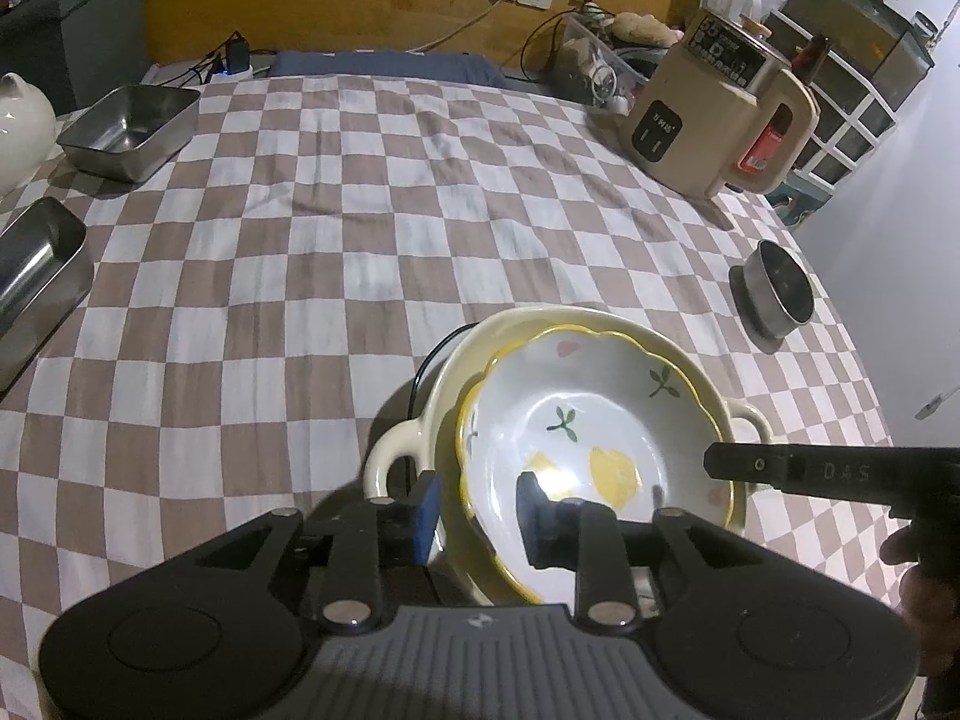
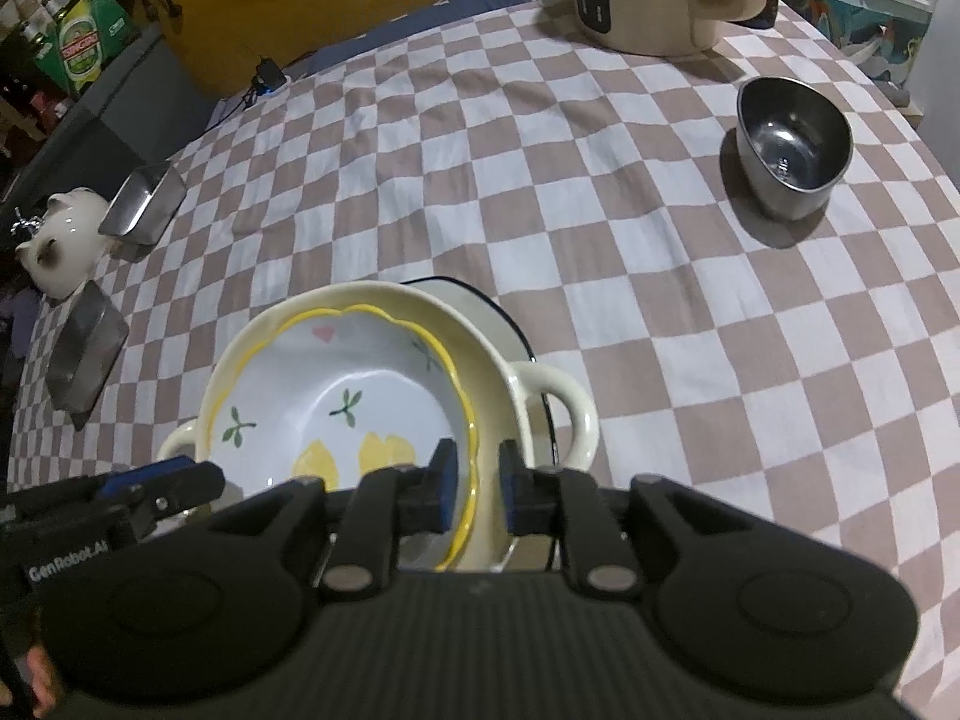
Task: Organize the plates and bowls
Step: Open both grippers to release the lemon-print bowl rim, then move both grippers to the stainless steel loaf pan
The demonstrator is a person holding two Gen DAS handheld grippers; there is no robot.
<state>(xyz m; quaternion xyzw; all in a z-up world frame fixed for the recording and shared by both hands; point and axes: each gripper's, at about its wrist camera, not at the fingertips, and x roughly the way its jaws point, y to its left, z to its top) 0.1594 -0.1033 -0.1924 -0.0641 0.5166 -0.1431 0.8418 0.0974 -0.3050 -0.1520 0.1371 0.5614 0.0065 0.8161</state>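
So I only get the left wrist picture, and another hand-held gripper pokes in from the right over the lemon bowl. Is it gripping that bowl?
Observer: No. The right hand-held gripper has its jaws apart. The lemon bowl has its rim between them, not pinched.
Operator: Is anything under the cream bowl with the handles?
Observer: Yes. A white dish with a dark rim shows from under the far side of the cream bowl.
Operator: And the steel bowl, is anything in it?
Observer: No. The right wrist view looks straight into the steel bowl, and it is empty.
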